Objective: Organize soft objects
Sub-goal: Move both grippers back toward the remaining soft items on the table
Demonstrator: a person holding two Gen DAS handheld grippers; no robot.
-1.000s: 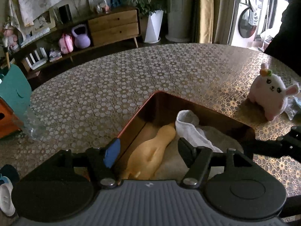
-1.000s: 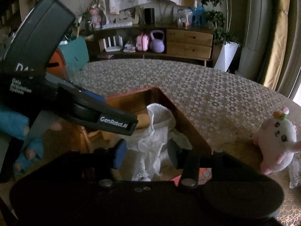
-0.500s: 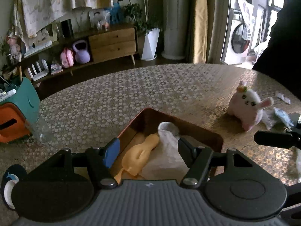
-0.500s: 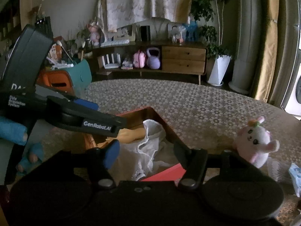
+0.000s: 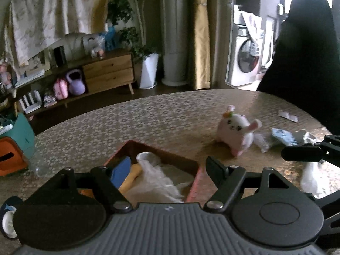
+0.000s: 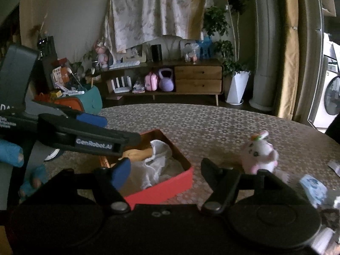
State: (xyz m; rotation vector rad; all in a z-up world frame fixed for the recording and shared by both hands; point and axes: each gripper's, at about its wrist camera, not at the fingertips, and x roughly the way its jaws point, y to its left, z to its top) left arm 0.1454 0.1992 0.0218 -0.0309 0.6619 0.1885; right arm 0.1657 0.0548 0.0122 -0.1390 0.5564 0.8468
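A red box (image 5: 192, 189) (image 6: 161, 188) on the patterned table holds a yellow plush (image 5: 130, 178) (image 6: 138, 155) and a white cloth (image 5: 159, 178) (image 6: 157, 165). A pink and white bunny plush (image 5: 237, 130) (image 6: 260, 156) stands on the table to the right of the box. My left gripper (image 5: 167, 172) is open and empty, raised over the near side of the box. My right gripper (image 6: 164, 170) is open and empty, above the box's near right corner. The left gripper's body (image 6: 85, 136) shows at the left of the right wrist view.
A light blue packet (image 5: 283, 138) (image 6: 314, 188) and small white items (image 5: 289, 115) lie on the table right of the bunny. An orange and teal bag (image 5: 14, 146) stands at the table's left edge. A sideboard (image 6: 191, 80) stands across the room.
Both grippers have pulled back and up from the box, staying open. The box and the bunny now look smaller and farther away, and more of the table's right side shows.
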